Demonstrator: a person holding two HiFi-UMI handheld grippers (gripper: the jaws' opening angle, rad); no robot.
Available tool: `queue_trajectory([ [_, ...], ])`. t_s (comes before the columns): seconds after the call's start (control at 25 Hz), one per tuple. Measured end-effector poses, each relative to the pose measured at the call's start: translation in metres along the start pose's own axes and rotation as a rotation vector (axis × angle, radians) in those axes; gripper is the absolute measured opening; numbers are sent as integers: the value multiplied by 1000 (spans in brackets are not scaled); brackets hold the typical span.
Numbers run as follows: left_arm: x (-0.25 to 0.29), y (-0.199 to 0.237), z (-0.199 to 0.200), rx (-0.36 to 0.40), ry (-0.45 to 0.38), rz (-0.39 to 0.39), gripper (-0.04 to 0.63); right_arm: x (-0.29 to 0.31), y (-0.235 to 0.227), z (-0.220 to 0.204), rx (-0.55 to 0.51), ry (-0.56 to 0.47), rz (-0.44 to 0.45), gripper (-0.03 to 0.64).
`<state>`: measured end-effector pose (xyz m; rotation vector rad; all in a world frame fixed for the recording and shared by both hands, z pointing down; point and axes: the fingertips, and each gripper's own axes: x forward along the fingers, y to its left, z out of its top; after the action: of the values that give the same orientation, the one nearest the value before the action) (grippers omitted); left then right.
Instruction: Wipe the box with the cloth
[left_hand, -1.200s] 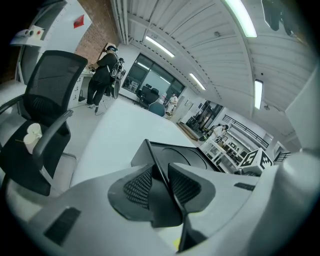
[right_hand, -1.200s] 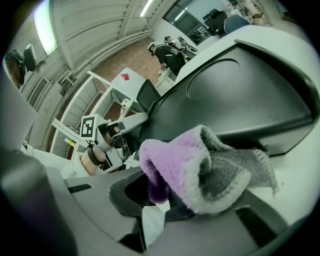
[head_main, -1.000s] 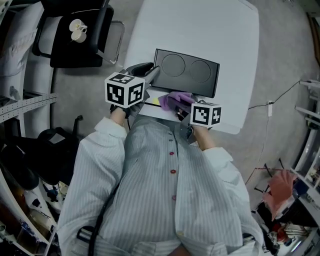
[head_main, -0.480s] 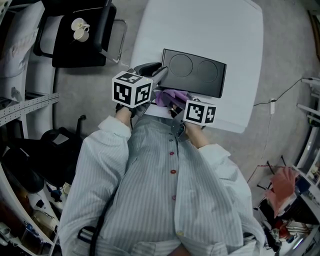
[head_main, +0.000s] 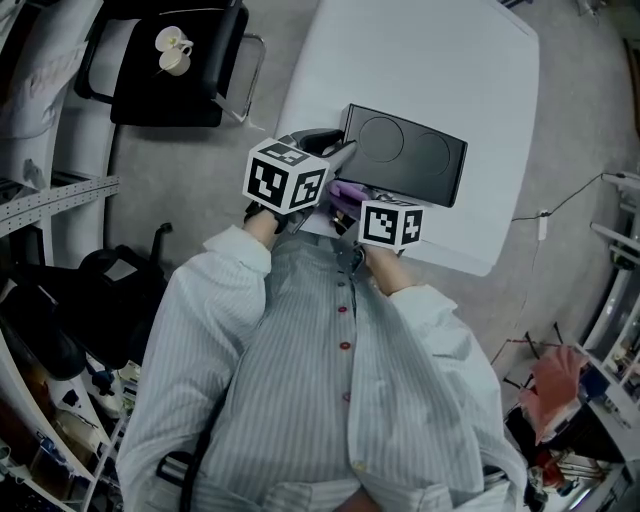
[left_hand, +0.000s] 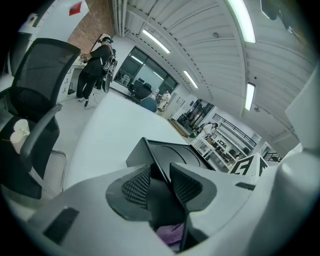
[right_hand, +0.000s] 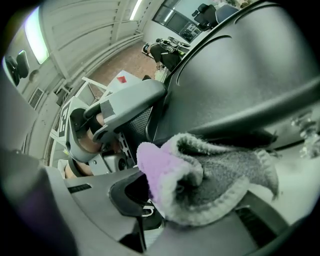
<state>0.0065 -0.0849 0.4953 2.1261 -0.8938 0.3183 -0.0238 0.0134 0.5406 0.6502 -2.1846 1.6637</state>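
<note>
My left gripper (left_hand: 160, 182) sits at the near left corner of the black box (head_main: 405, 155) on the white table (head_main: 430, 60) — its jaws are opening, with the box's edge standing between the pads. My right gripper (right_hand: 192, 207) is clamped on the purple cloth (right_hand: 165, 175), which bunches out against the box's near side — just right of my left gripper.

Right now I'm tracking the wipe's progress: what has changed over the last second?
The right hand-held gripper slid the cloth left along the near side of the box, toward the left hand-held gripper, whose jaws are opening with the box's corner between them. The box and left hand-held gripper kept their places.
</note>
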Motion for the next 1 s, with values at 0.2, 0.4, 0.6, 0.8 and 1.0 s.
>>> queue_trajectory([
  [0.2,-4,-1,3,21,-10,22,107,-14,14,-6,-51,77,48,49],
  [0.4,-24,3,14,-15,-98,98,107,-62,31,-5,-206,181,74,49],
  [0.6,-48,-5,1,-66,-124,146,107,-120,59,35,-393,215,115,49],
  [0.8,-54,-29,-17,-90,-140,168,107,-140,94,97,-650,211,152,49],
  [1.0,-50,-57,-22,-80,-133,155,107,-111,121,132,-879,286,184,49],
])
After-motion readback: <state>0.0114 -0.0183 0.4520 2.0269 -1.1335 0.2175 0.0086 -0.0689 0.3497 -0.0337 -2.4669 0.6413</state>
